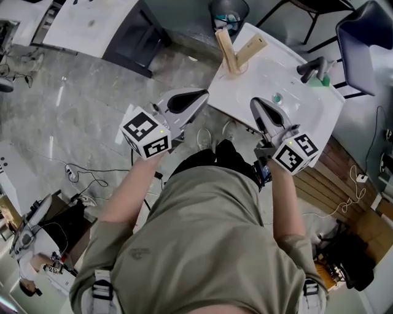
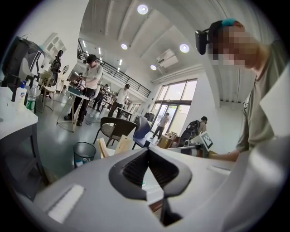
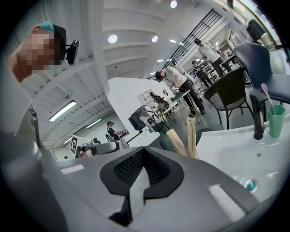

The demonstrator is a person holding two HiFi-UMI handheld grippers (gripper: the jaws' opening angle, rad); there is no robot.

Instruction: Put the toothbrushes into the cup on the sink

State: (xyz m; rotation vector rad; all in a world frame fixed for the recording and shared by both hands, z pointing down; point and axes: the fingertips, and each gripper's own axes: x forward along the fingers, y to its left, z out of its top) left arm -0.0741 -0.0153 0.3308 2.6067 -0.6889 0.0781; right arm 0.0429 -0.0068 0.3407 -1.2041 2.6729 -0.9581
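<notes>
1. Grey polished floor surrounds a white sink (image 1: 299, 105) in an open workshop hall; a mesh waste bin (image 1: 228, 12) stands behind it.
2. A green cup (image 1: 323, 78) sits at the sink's far corner, just beside the black faucet (image 1: 310, 66).
3. The right gripper view shows a pink toothbrush (image 3: 268, 96) standing upright in the cup.
4. Two wooden blocks (image 1: 236, 52) lean together at the sink's other end.
5. Left gripper (image 1: 202, 93): jaws together, nothing between them, tip just off the sink's near edge.
6. Right gripper (image 1: 255, 101): jaws together and empty, over the near rim, well apart from the cup.
</notes>
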